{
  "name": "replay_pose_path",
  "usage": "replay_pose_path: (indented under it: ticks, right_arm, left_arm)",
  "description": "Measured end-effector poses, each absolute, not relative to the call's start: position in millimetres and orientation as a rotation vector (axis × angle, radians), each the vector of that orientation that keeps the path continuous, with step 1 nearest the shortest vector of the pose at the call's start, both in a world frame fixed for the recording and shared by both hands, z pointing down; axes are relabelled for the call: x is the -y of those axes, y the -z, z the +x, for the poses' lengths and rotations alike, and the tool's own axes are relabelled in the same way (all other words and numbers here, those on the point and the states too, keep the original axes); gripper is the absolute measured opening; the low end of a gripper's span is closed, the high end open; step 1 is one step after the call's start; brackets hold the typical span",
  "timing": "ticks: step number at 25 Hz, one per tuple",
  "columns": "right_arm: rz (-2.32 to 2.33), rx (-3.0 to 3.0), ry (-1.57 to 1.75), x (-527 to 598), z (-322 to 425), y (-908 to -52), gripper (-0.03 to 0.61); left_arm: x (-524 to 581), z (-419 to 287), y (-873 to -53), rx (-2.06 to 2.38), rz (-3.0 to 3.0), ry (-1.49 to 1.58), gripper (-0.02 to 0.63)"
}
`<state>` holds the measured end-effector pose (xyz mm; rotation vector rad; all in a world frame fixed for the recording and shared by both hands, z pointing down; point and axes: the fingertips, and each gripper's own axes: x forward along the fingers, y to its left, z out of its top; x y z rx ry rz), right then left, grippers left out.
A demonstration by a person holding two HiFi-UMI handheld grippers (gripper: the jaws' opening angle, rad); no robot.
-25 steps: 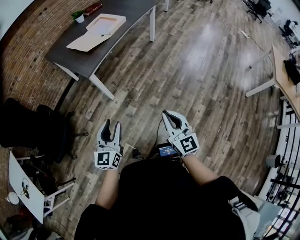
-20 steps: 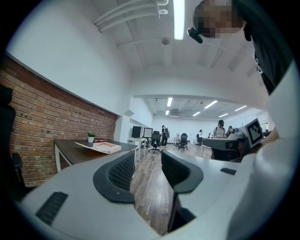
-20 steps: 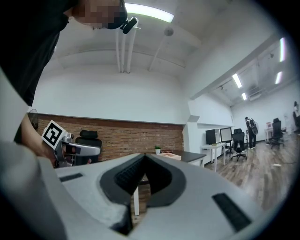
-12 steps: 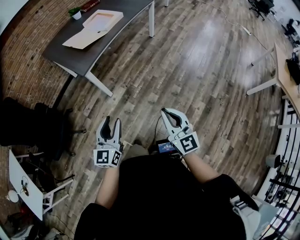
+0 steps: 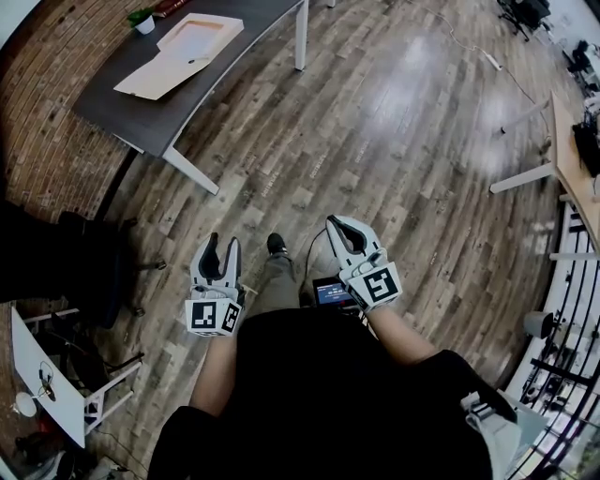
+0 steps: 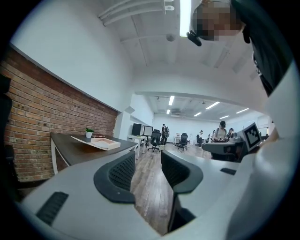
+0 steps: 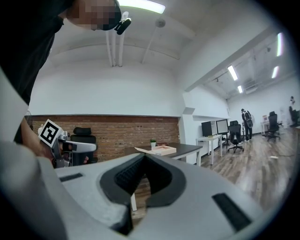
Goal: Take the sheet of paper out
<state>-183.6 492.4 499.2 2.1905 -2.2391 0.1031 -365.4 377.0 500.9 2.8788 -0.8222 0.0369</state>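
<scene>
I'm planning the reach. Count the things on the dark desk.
3 on the dark desk: an open flat box in the middle, lid folded out; a potted plant at the far corner; a reddish book beside it. Smaller items may go unseen.

Wood-plank floor (image 5: 394,141); brick wall (image 5: 47,84) behind dark desk (image 5: 127,112); white ceiling (image 6: 140,47), strip lights (image 6: 185,14).

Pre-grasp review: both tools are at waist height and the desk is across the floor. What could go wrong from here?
1. The right tool is shut and must open before any pinch. The left tool is open.
2. A potted plant sits beside the open box on the desk; a wide reach might tip it.
3. From here the sheet cannot be told from the box flap, so a wrong grab is possible.
</scene>
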Motion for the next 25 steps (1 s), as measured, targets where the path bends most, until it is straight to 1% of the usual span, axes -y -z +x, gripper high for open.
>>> replay_pose_path:
  ticks: [5,16,25]
  right_arm:
    - [2.176,2.231,-0.130,-431,-162,-505,0.003]
    - [2.172,2.223,-0.177,-273,-103,-489,0.003]
    - [2.242,2.138,-0.175,-202,-35,-485,0.003]
  left_arm:
    - [-321,-337,-508,0.806,2.919,-0.072,0.158]
    - [-171,-271,-498,0.747,2.928,-0.061,0.156]
    - [-87,-212,-496,0.696,2.912,-0.029,0.155]
